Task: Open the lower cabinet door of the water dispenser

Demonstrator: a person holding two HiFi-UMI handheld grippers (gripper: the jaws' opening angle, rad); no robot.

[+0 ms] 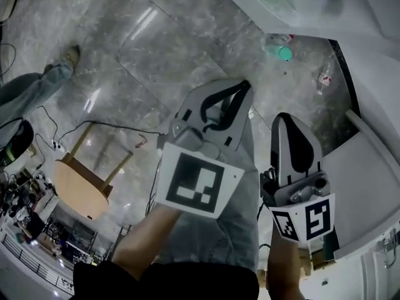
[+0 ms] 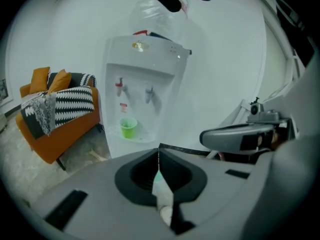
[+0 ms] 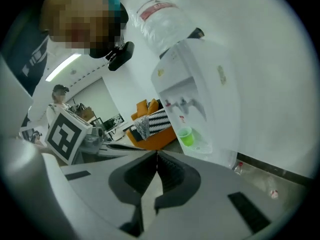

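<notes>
Gripping: nothing
Left tongs (image 2: 159,153): jaws together, empty
Right tongs (image 3: 157,158): jaws together, empty
Water dispenser (image 2: 150,71) label (image 2: 123,107): red, unreadable

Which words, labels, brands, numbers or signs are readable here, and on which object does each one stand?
No text is readable.
Water bottle, red label: blurred, unreadable.
Water dispenser, gold badge and red tap sticker: too small to read.
Square markers on the cubes: black-and-white patterns only, no words.
</notes>
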